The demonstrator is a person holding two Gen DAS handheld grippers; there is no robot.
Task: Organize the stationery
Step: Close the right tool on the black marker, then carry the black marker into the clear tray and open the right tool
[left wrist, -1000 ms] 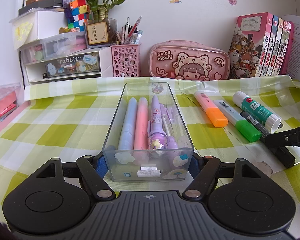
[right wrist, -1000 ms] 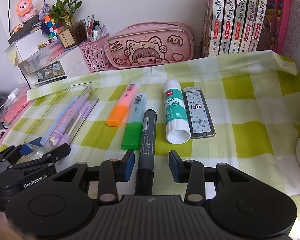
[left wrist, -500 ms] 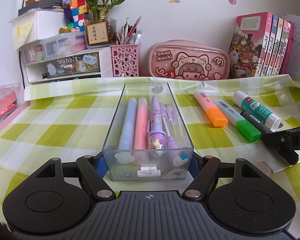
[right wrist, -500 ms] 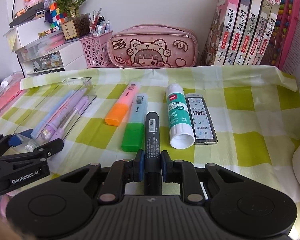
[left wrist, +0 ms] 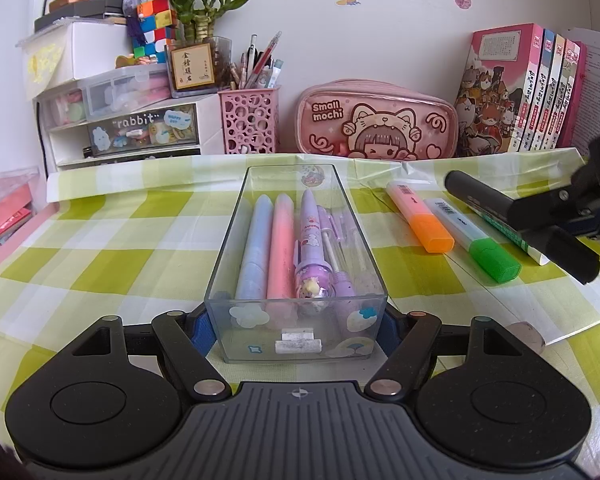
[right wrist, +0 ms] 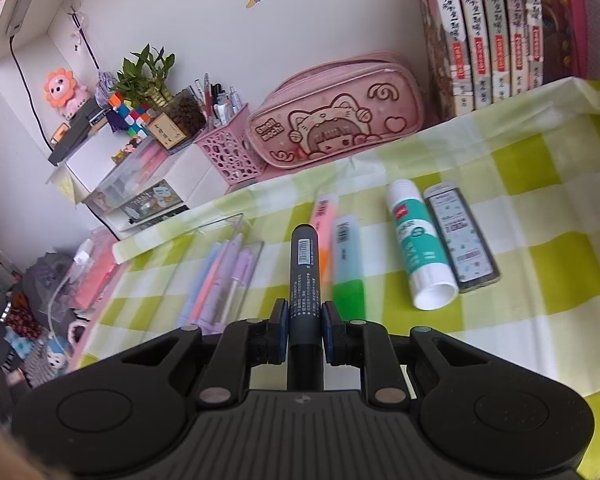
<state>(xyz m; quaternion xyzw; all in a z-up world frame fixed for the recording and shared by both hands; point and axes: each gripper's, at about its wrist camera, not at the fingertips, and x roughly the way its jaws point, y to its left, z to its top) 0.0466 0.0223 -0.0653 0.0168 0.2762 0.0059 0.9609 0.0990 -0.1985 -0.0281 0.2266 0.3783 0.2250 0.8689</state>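
Observation:
My left gripper (left wrist: 296, 330) is shut on the near end of a clear plastic pen box (left wrist: 294, 336) that holds several pastel pens (left wrist: 278, 240); the box also shows in the right wrist view (right wrist: 220, 264). My right gripper (right wrist: 305, 330) is shut on a black marker (right wrist: 305, 276) and holds it tilted above the cloth; it shows at the right of the left wrist view (left wrist: 500, 206). An orange highlighter (left wrist: 418, 216), a green highlighter (left wrist: 472, 240), a glue stick (right wrist: 418, 244) and a lead refill case (right wrist: 460, 240) lie on the checked cloth.
A pink pencil case (left wrist: 376, 120), a pink pen basket (left wrist: 249, 122), white drawers (left wrist: 128, 128) and a row of books (left wrist: 520, 84) line the back wall. The table's left edge has a pink tray (left wrist: 4, 212).
My right gripper has lifted the black marker off the cloth and swung it left, tilting toward the pen box. The left gripper and box have not moved.

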